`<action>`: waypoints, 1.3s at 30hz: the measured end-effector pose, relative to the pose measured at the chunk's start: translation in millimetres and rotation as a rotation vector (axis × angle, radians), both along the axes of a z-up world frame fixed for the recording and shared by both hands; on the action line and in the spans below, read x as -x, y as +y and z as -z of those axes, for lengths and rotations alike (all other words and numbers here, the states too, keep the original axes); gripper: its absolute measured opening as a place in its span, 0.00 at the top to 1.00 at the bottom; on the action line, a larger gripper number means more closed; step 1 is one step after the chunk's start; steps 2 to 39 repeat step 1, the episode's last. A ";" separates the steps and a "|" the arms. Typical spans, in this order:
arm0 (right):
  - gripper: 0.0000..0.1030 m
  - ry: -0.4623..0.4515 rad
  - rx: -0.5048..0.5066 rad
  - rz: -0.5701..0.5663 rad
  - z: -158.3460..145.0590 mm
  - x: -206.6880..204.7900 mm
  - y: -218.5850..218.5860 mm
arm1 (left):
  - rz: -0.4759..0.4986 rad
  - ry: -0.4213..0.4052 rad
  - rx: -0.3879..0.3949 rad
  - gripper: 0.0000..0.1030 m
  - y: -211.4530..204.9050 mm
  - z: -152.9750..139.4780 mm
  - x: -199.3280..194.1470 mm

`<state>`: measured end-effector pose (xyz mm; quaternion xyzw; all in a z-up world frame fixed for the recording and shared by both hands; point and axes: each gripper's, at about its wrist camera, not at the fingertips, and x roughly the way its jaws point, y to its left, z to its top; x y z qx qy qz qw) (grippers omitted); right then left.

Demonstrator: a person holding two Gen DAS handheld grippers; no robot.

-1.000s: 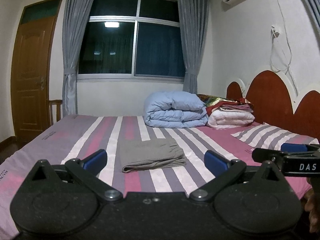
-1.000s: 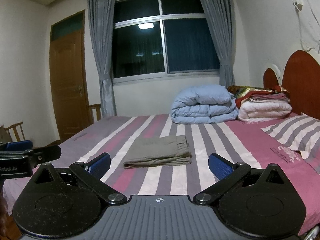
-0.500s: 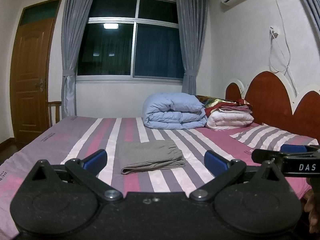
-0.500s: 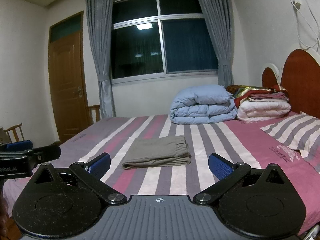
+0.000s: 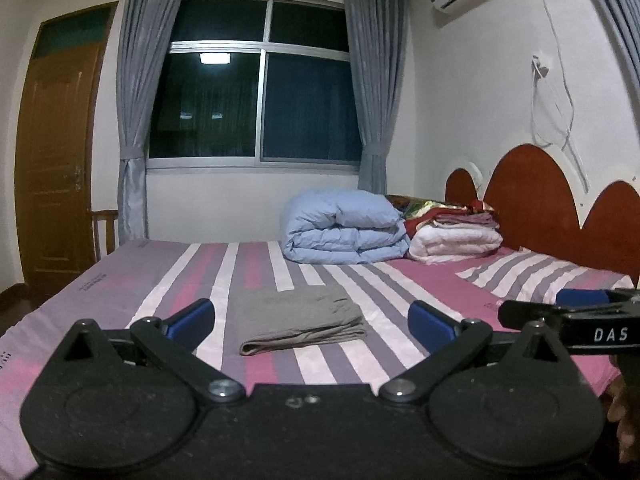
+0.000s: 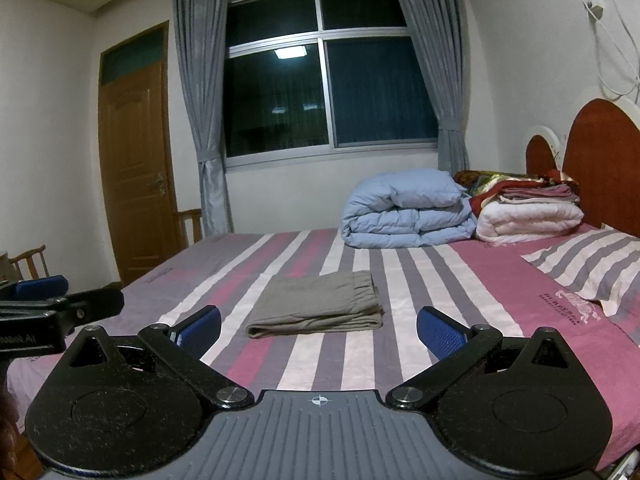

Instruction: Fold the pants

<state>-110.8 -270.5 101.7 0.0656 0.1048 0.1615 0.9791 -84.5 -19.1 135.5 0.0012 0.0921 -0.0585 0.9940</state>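
The grey pants (image 5: 298, 320) lie folded into a flat rectangle on the striped bed; they also show in the right wrist view (image 6: 316, 306). My left gripper (image 5: 311, 322) is open and empty, held back from the pants near the bed's front edge. My right gripper (image 6: 319, 326) is open and empty too, also short of the pants. Each gripper's side shows in the other's view: the right gripper at the right edge of the left wrist view, the left gripper at the left edge of the right wrist view. Neither touches the pants.
A folded light blue duvet (image 5: 344, 228) and a stack of folded blankets (image 5: 456, 232) sit at the bed's far side by the red headboard (image 5: 536, 208). A striped pillow (image 6: 592, 264) lies to the right. A wooden door (image 6: 134, 172) and chairs (image 6: 30, 260) stand left.
Both grippers have tilted up and drawn back slightly, so the pants sit a little lower in view. The pants have not moved. Both grippers stay open.
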 end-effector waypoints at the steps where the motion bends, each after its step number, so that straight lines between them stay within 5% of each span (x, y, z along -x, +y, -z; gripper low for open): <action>1: 0.00 0.000 0.000 0.000 0.1 -0.2 0.1 | 0.000 0.002 0.006 0.06 1.0 0.2 -0.2; 39: 0.00 0.000 0.000 0.000 0.1 -0.2 0.1 | 0.000 0.002 0.006 0.06 1.0 0.2 -0.2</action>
